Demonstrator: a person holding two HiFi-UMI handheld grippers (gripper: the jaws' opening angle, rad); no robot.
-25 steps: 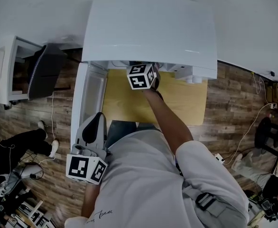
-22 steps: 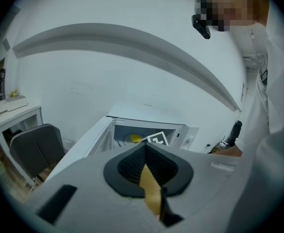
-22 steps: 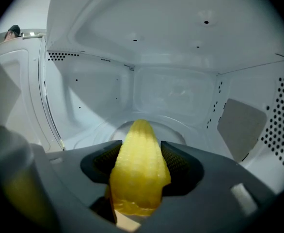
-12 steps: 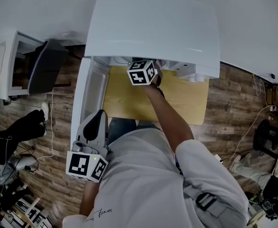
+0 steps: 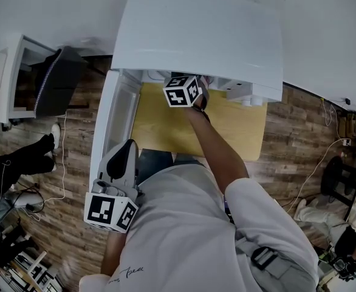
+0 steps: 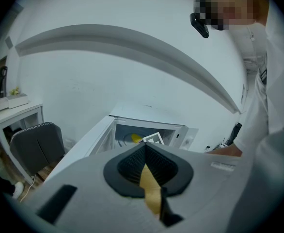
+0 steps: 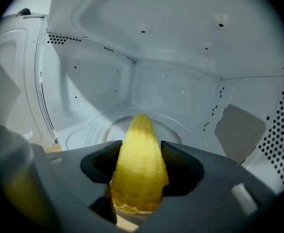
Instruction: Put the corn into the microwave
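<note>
While my right hand-held gripper clamps the corn inside the microwave, only set-down and release remain, I reckon; my left hand-held gripper is closed, empty.

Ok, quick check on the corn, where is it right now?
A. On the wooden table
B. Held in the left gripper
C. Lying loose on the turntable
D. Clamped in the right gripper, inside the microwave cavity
D: the right gripper view shows the right gripper shut on the corn with the microwave walls all around it, while the left gripper is shut with nothing in it, outside the oven.
</note>
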